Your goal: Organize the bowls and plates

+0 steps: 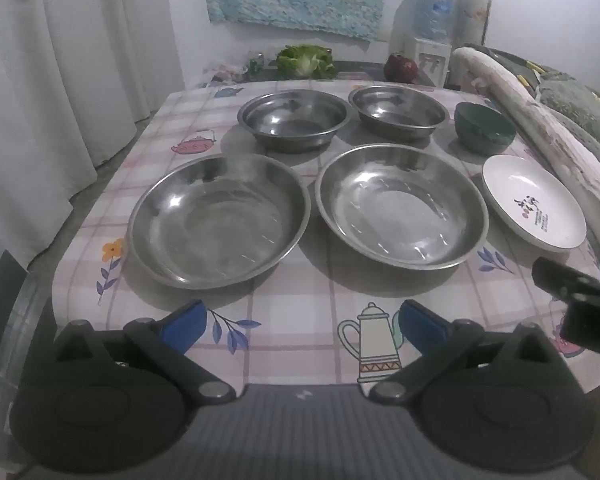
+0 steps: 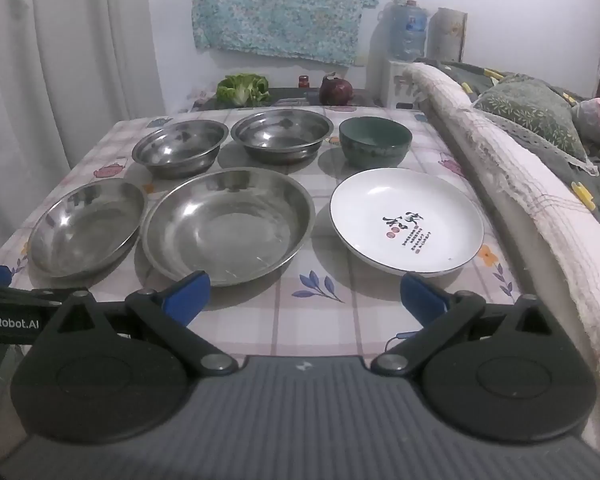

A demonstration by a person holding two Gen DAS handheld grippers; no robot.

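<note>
Two steel plates sit in the front row: the left plate (image 1: 220, 220) (image 2: 86, 228) and the middle plate (image 1: 402, 208) (image 2: 228, 226). A white plate with dark lettering (image 1: 534, 208) (image 2: 406, 220) lies at the front right. Behind stand two steel bowls (image 1: 294, 120) (image 1: 398, 110), also in the right wrist view (image 2: 180, 146) (image 2: 282, 134), and a dark green bowl (image 1: 485, 126) (image 2: 375, 140). My left gripper (image 1: 300, 320) is open and empty over the table's front edge. My right gripper (image 2: 304, 292) is open and empty, in front of the middle and white plates.
The table has a checked cloth with teapot prints (image 1: 292, 320). A lettuce (image 2: 242, 88) and a dark red round thing (image 2: 336, 90) lie beyond the table's far edge. A bed with a pale padded edge (image 2: 512, 184) runs along the right. White curtains (image 1: 60, 80) hang left.
</note>
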